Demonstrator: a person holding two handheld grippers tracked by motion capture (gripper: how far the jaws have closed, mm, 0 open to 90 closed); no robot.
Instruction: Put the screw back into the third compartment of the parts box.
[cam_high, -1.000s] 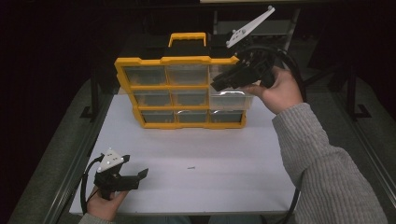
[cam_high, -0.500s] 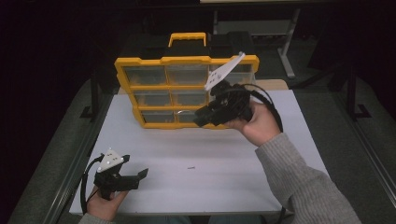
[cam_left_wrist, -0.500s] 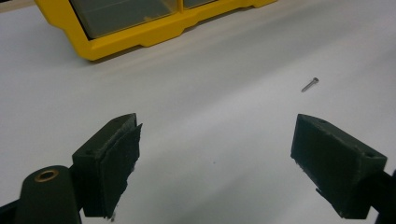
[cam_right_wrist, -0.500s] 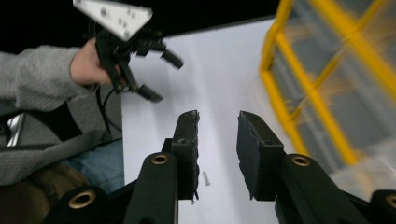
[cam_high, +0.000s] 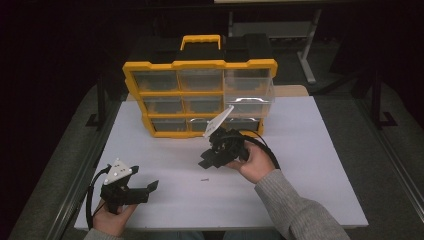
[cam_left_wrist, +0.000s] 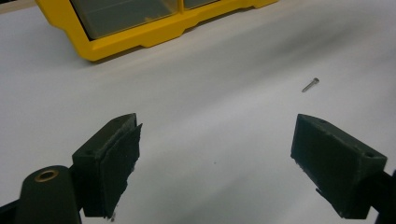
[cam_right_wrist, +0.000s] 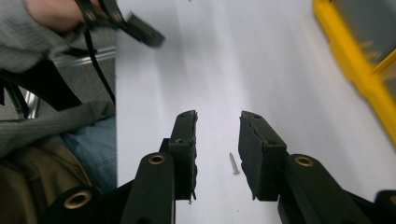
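Note:
A small metal screw (cam_high: 204, 179) lies loose on the white table (cam_high: 310, 165), near the middle. My right gripper (cam_high: 207, 159) hovers just above and behind it, tips pointing down toward the person. In the right gripper view the screw (cam_right_wrist: 233, 163) shows on the table through the gap of my right gripper (cam_right_wrist: 218, 116). Its jaws have just been opening, stand partly apart, and nothing is pressed between them. My left gripper (cam_high: 147, 181) rests at the table's front left, open wide and empty (cam_left_wrist: 217, 123), with the screw (cam_left_wrist: 310, 84) ahead and to its right.
A yellow drawer organizer (cam_high: 200, 65) with a black-and-yellow handle stands at the table's back edge. Its clear top right drawer (cam_high: 248, 92) is pulled out. In the left gripper view its yellow base (cam_left_wrist: 140, 39) lies ahead. A person's sleeve (cam_high: 295, 210) reaches in from the front.
My right gripper came down from the organizer's top right drawer to just above the screw at mid-table, and its jaws stand wider. The left gripper stayed put.

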